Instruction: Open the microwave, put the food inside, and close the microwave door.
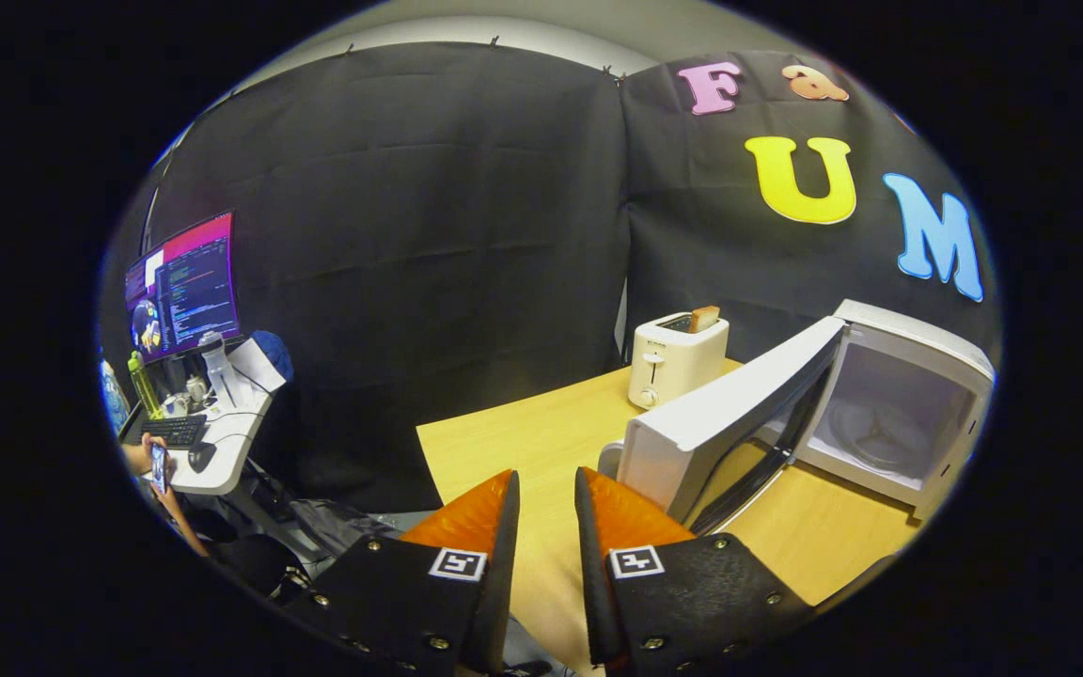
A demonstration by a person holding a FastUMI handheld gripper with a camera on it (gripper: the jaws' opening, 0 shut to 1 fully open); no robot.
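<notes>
The white microwave (pixel 918 348) stands on the wooden table (pixel 494 442), ahead and to the right of my fingers. Its door (pixel 729 409) is swung wide open toward me, and the cavity shows a glass turntable (pixel 871 428) with nothing on it. The door's free edge with its handle (pixel 609 461) lies just beyond my right fingertip. My gripper (pixel 546 481) hovers over the table's near edge, its fingers a narrow gap apart with nothing between them; only bare table shows through.
A white toaster (pixel 676 359) with a slice of bread (pixel 704 318) sticking out stands at the table's back, left of the microwave. Far to the left is a desk (pixel 222 442) with a monitor, keyboard and bottles. A person's hand (pixel 151 465) holds a phone there.
</notes>
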